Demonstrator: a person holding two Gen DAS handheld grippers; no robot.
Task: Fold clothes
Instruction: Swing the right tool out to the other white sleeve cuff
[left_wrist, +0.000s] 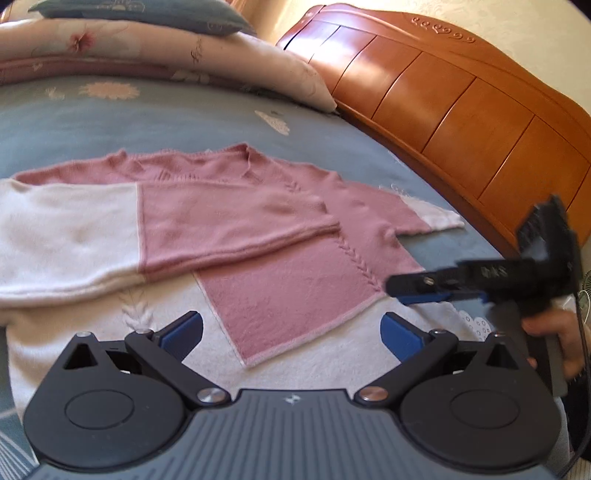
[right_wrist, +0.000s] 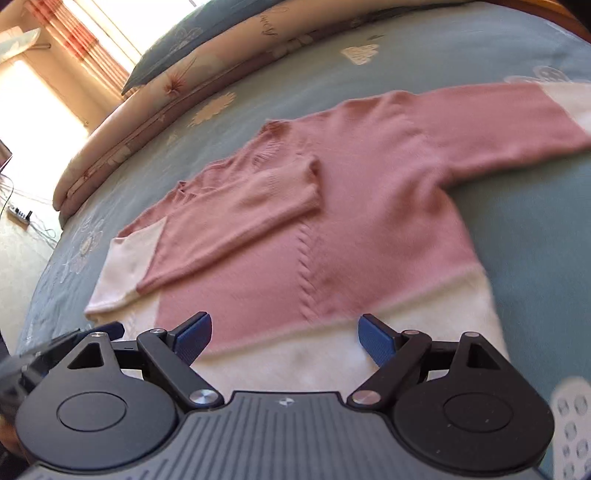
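no readable words or numbers show anywhere: the right gripper (left_wrist: 428, 291) carries a blurred pale marking on its black arm that cannot be made out, each gripper body bears only a small pale emblem, and the pillow (right_wrist: 207, 66) shows cursive script too smeared to read.
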